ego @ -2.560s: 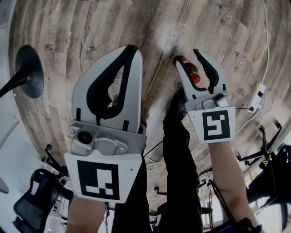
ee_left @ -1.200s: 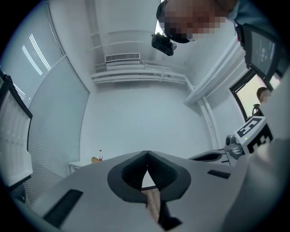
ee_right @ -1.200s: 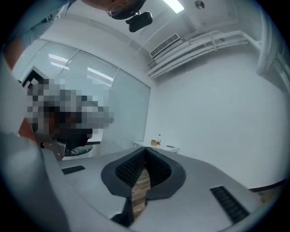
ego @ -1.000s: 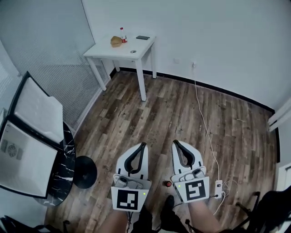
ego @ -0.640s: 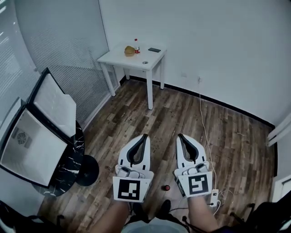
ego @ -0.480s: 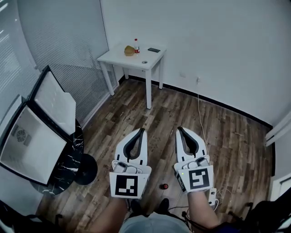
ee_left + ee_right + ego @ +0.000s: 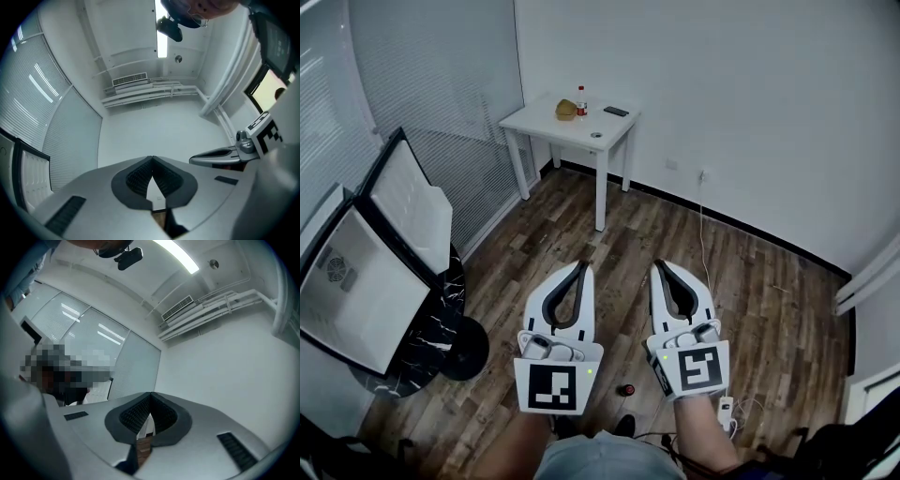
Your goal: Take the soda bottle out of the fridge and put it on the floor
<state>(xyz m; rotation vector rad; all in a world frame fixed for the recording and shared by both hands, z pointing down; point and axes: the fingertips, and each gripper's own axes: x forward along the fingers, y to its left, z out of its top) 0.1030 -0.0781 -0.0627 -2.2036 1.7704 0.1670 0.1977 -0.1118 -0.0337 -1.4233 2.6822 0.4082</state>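
Wood-grain planks covered the floor point(image 7: 675, 244). On it stood the soda bottle point(image 7: 626, 389), upright and seen from above as a red cap over a dark body. It stood just below and between the marker cubes of the two grippers, and neither gripper touched it.

The left gripper point(image 7: 584, 266) was held out over the floor with its jaws brought together. In the left gripper view point(image 7: 151, 158) the ridged black pads met at their tips, and only the pale wall showed through the small gap behind them. The right gripper point(image 7: 657, 264) hung beside it, level with it and a little apart. Its jaws were also pressed together and held nothing. In the right gripper view point(image 7: 150, 394) the pads met at the tips, and a strip of floor showed below them.

A white table point(image 7: 546, 122) stood in the far corner against the wall. It carried a second small bottle with a red cap point(image 7: 580, 93), a brown rounded lump point(image 7: 565, 110) and a flat dark phone point(image 7: 616, 111).

At the left a white box with black edges point(image 7: 356, 272) sat on a black marbled top point(image 7: 431, 323) above a round black base point(image 7: 467, 350). A white cable point(image 7: 705, 225) ran from the wall across the floor to a power strip point(image 7: 725, 411) beside the person's right forearm.
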